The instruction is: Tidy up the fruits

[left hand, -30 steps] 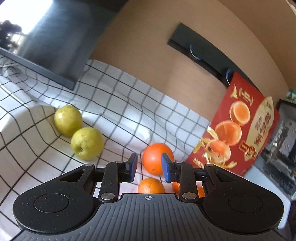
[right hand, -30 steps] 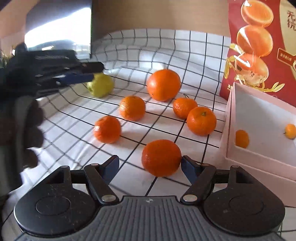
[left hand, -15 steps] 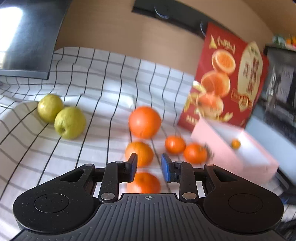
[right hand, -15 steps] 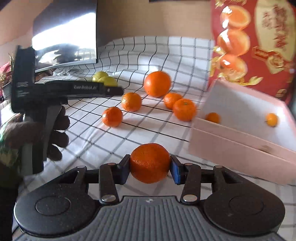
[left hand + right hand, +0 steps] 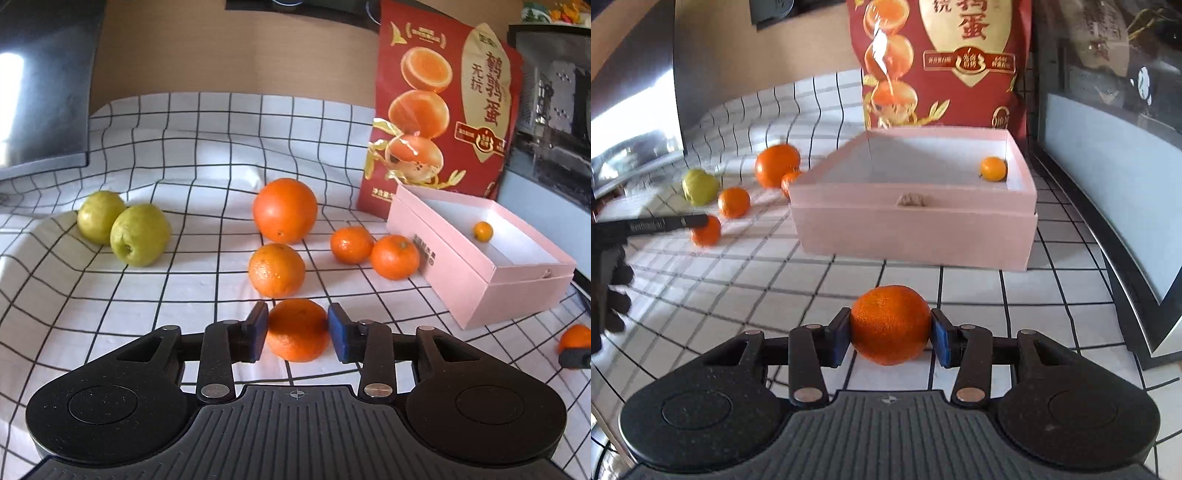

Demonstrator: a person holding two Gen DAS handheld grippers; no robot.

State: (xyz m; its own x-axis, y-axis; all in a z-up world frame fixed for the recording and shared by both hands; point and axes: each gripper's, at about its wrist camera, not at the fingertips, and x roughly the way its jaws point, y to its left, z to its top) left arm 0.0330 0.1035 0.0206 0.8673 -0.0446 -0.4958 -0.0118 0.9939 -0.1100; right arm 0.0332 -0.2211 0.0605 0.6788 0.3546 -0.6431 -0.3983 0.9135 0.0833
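— Between the blue pads of the right gripper (image 5: 890, 334) sits a mandarin (image 5: 890, 325), pressed from both sides and held above the checked cloth (image 5: 827, 280).

— And the other tool?

— The left gripper (image 5: 297, 332) has just been opening its jaws; a second mandarin (image 5: 297, 329) lies on the cloth between its pads. Whether they touch it I cannot tell.

— What lies past it?

— Just beyond, another mandarin (image 5: 277, 270), then a large orange (image 5: 284, 210). To their right, two small mandarins (image 5: 373, 247) sit side by side, close to the pink box (image 5: 461, 273).

— Anything in the box?

— One tiny orange fruit (image 5: 993, 168) in the far right corner, by the wall. Behind the box stands a red printed bag (image 5: 942, 66).

— And the green ones?

— Two green apples (image 5: 122, 229) touch each other, well apart to the left in the left wrist view.
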